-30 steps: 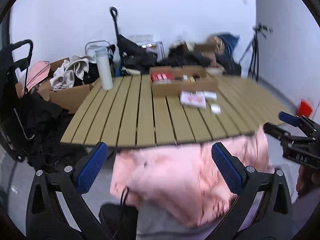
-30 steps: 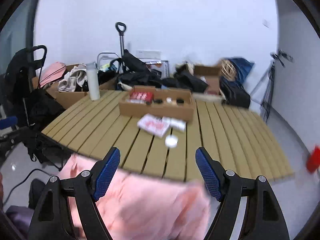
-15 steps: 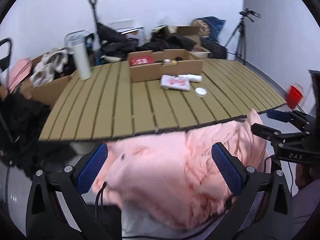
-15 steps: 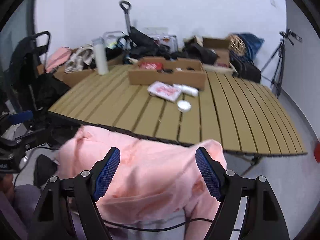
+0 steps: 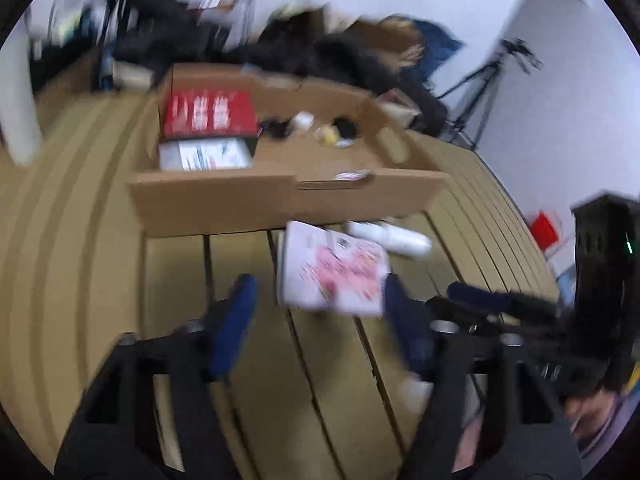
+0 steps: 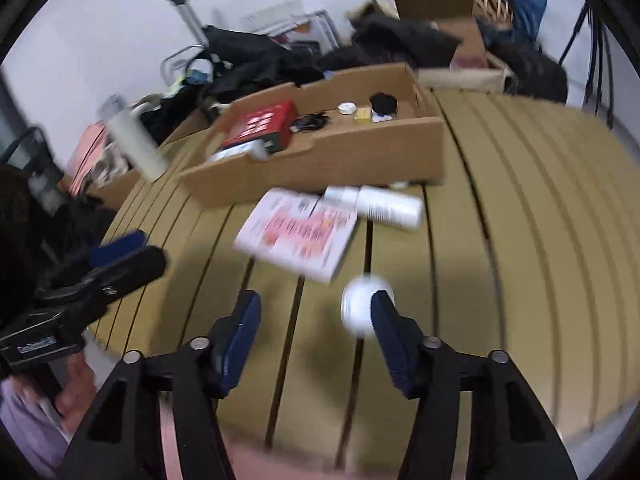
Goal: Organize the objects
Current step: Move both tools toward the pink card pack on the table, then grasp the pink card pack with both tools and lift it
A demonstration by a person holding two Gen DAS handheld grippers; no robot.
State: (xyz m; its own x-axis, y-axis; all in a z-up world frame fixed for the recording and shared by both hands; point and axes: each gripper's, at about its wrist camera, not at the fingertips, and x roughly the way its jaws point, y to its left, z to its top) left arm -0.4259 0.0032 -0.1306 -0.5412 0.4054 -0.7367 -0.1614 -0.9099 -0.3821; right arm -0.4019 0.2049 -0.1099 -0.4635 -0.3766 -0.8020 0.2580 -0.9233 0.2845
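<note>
A pink and white booklet [image 5: 334, 270] [image 6: 298, 232] lies on the slatted wooden table [image 5: 80, 240] [image 6: 520, 220], in front of an open cardboard box [image 5: 248, 200] [image 6: 328, 160]. A white tube [image 5: 390, 238] [image 6: 380, 204] lies beside it. A small round white lid [image 6: 360, 310] lies nearer me. The box holds a red pack [image 5: 210, 114] [image 6: 264, 124] and small items. My left gripper [image 5: 320, 320] is open, just short of the booklet. My right gripper [image 6: 316, 336] is open, its right finger beside the lid.
A white bottle [image 6: 136, 144] stands left of the box. Bags, boxes and a trolley crowd the floor behind the table. A tripod [image 5: 492, 80] stands at the right wall. Each view shows the other gripper at its edge. The left wrist view is blurred.
Both grippers have moved forward from over a pink garment below the table edge to above the table, close to the booklet and lid. Both stay open.
</note>
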